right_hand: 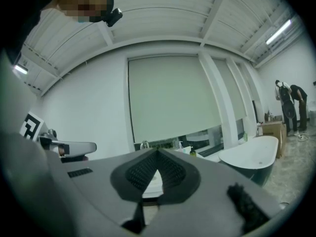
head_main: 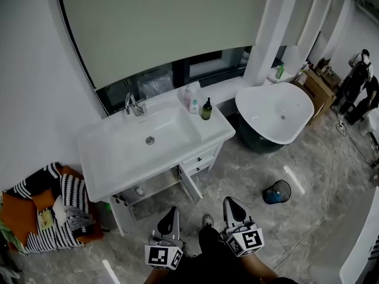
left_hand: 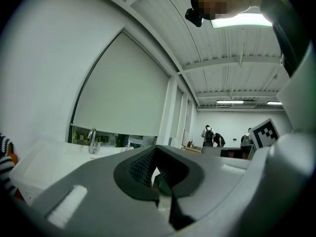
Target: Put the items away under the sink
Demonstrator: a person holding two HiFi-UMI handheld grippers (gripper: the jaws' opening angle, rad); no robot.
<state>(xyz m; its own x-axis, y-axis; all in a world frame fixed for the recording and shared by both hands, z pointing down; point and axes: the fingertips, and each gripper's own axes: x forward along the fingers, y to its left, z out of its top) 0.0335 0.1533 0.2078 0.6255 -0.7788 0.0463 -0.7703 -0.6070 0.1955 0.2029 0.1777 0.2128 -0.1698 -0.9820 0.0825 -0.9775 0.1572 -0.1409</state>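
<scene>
We record a pale roller blind (head_main: pixel 166 28) drawn down over most of the window on the far wall. Below it stands a white sink vanity (head_main: pixel 100 158). To its right is a white freestanding bathtub (head_main: pixel 266 108) with a dark outer shell. A heap of black-and-white striped and orange cushions (head_main: pixel 53 206) lies on the floor against the vanity's left side.

The cabinet door (head_main: pixel 190 185) beneath the basin stands swung out towards us, exposing a shelf that bears one small pale object (head_main: pixel 139 190) we cannot identify. A dark bin (head_main: pixel 277 191) with something blue inside stands on the grey floor, near the tub.

The left gripper (head_main: pixel 172 210) and right gripper (head_main: pixel 228 202) are held side by side low in the head view, well short of the vanity. In each gripper's own view, the left gripper's (left_hand: pixel 156 148) and the right gripper's (right_hand: pixel 158 151) jaws are pressed together at the tips with nothing between them.

The items are on the vanity top at its back right corner: a pump bottle (head_main: pixel 187 97), a small white bottle (head_main: pixel 194 106) and a dark green bottle (head_main: pixel 206 109), close together. A chrome tap (head_main: pixel 134 104) sits behind the basin.
</scene>
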